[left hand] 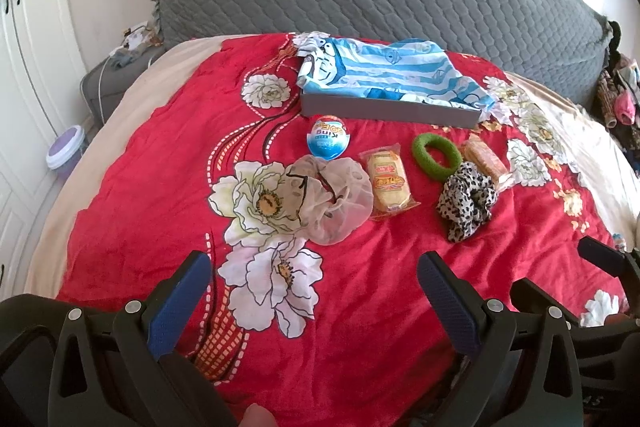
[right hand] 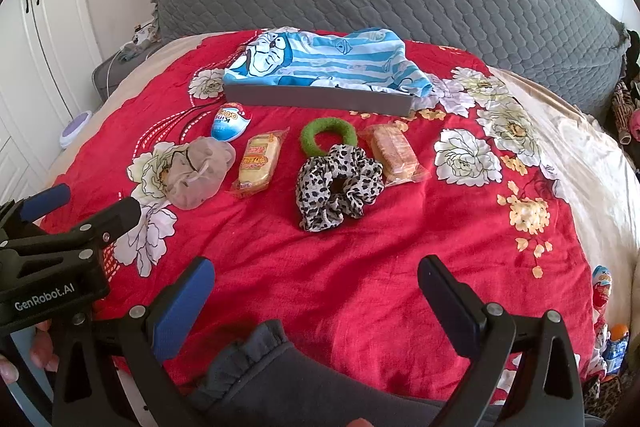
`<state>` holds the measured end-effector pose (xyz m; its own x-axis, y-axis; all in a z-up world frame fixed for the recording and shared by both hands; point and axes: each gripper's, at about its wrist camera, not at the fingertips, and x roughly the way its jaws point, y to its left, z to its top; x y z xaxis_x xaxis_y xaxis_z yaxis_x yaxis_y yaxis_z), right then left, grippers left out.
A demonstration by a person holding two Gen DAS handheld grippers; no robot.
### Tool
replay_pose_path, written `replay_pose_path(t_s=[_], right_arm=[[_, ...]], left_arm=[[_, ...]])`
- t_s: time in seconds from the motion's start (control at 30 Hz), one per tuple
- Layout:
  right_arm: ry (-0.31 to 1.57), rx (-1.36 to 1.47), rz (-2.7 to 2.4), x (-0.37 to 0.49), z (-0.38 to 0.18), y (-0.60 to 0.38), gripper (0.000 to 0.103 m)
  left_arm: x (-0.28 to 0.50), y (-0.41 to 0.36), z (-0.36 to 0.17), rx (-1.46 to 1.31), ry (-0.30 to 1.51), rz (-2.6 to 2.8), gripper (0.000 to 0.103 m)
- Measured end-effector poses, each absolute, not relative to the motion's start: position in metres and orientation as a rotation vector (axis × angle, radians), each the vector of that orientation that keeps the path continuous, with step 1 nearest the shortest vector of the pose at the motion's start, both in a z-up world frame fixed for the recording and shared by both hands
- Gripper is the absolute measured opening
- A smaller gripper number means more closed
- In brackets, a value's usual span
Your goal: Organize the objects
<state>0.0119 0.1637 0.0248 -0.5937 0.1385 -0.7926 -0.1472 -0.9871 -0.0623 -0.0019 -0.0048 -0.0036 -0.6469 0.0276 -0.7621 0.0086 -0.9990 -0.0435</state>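
Blue-padded left gripper (left hand: pixel 314 301): held nearest the viewer above the bed, tilted down, jaws spread wide with nothing between them, so nothing is carried yet.
Right gripper (right hand: pixel 316 303): held likewise beside it, jaws wide and empty, aimed at the row of items; a grey sleeve cuff (right hand: pixel 244 351) is seen under it.
Red floral bedspread (left hand: pixel 360 307): used as the sorting ground, the items being laid out loosely in one row.
Near items: a leopard-print scrunchie (right hand: pixel 338 187) is overlapped onto a green ring (right hand: pixel 326 137); a sheer mesh pouch (left hand: pixel 332 199) lies just beside a yellow wrapped cake (left hand: pixel 390 181).
Farther items: an orange wrapped snack (right hand: pixel 394 153) and a blue egg-shaped sweet (left hand: pixel 329 141) are placed just before the box.
Grey box (left hand: pixel 384 109): set farthest, open-topped, already holding a blue striped cloth (left hand: pixel 384 73); judged to be the destination.
Task progress: judged barely begun, every small item still outside the box.
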Motion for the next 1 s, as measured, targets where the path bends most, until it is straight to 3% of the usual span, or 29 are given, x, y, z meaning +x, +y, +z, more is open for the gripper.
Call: replay_pose_path(t_s=[1.0], right_arm=[[0.021, -1.33, 2.672, 0.0126, 0.0233, 0.1626, 0.102]], left_arm=[[-0.0052, -0.0002, -0.0061, -1.328, -0.061, 2.826, 0.103]])
